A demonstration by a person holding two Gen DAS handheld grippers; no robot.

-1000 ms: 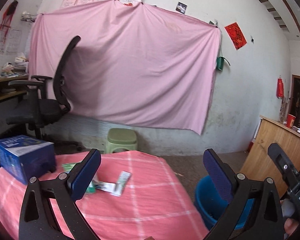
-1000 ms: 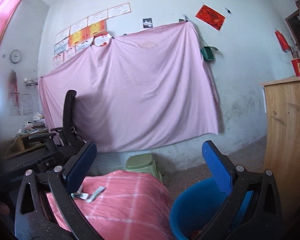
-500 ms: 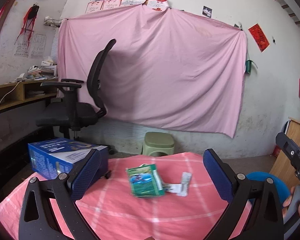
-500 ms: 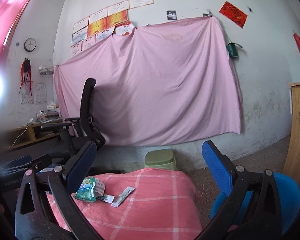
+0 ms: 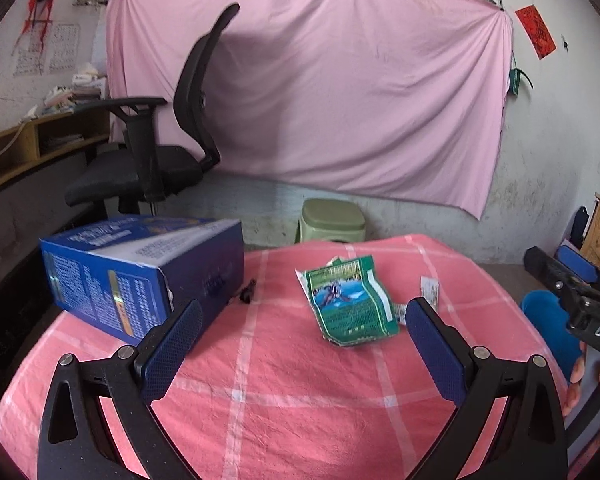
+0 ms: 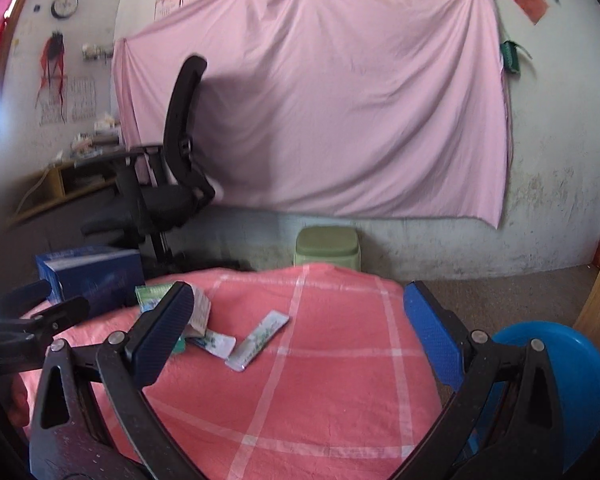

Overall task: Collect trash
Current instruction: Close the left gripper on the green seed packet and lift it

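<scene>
Hovering low over the pink cloth, the left gripper has its jaws wide and empty, and so does the right gripper. Ahead lies the green packet, crumpled, light and crinkly; best pinched at its raised edge. Blue box beyond.

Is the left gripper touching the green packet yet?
Apart. The left wrist view shows the left gripper open, with bare pink cloth between its fingers and the green packet lying ahead of the pads.
</scene>
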